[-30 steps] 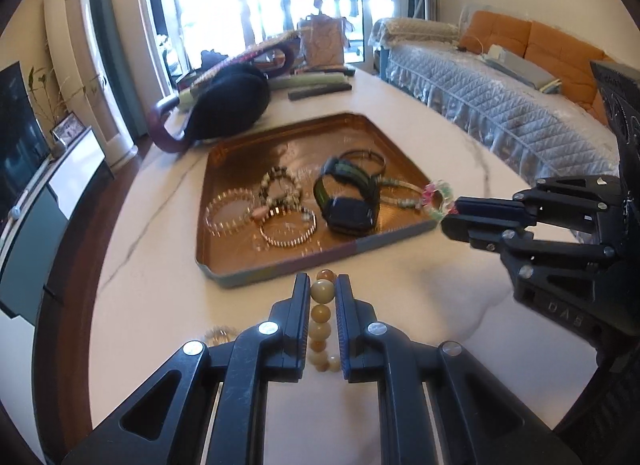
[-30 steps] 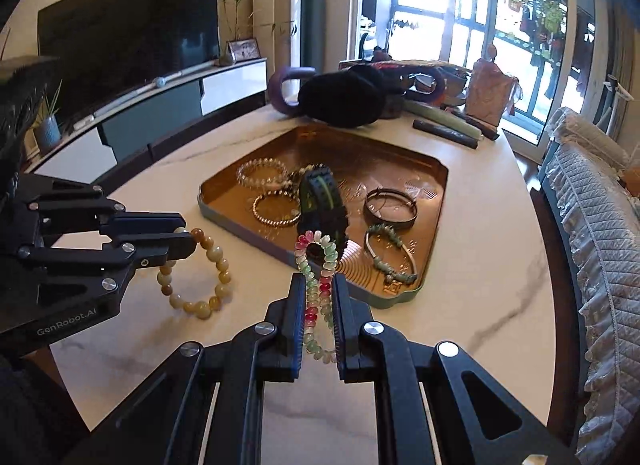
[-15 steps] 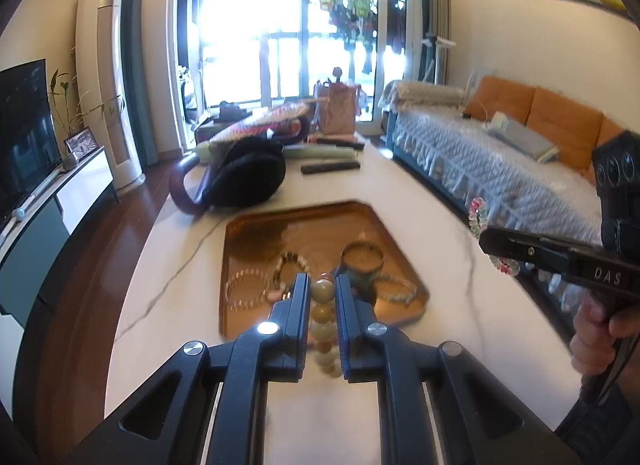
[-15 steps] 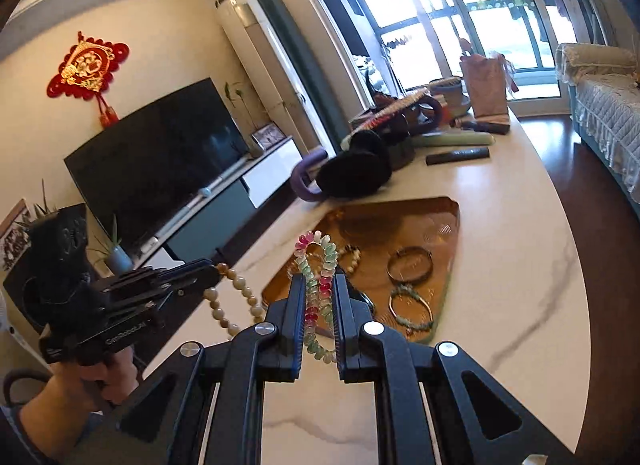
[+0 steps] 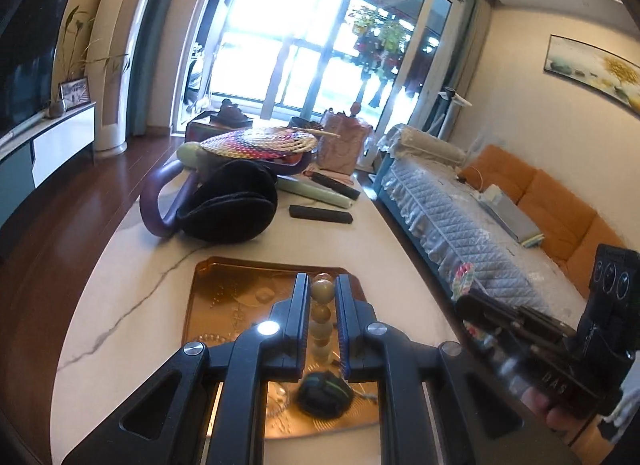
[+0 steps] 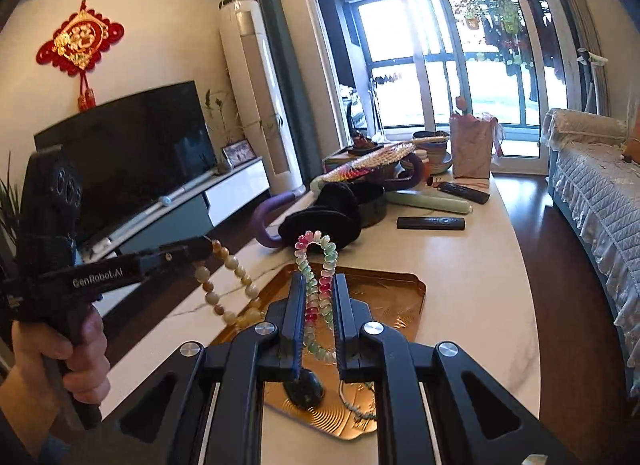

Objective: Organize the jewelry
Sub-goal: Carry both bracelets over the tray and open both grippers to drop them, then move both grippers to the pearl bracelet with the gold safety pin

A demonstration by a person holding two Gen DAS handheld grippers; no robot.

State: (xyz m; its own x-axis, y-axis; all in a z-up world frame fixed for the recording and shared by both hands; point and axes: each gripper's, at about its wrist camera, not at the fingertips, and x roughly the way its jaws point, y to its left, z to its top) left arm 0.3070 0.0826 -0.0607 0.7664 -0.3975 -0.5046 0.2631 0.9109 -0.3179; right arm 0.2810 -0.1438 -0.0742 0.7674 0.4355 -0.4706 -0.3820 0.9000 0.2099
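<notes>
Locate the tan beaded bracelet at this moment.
The tan beaded bracelet hangs in the air from the shut left gripper, at the left of the right wrist view, above the near-left edge of the copper tray.

a black remote is lying on the marble table beside a pale green roll. black earmuffs are resting against a purple handle. a television is standing under a red knot ornament.
</notes>
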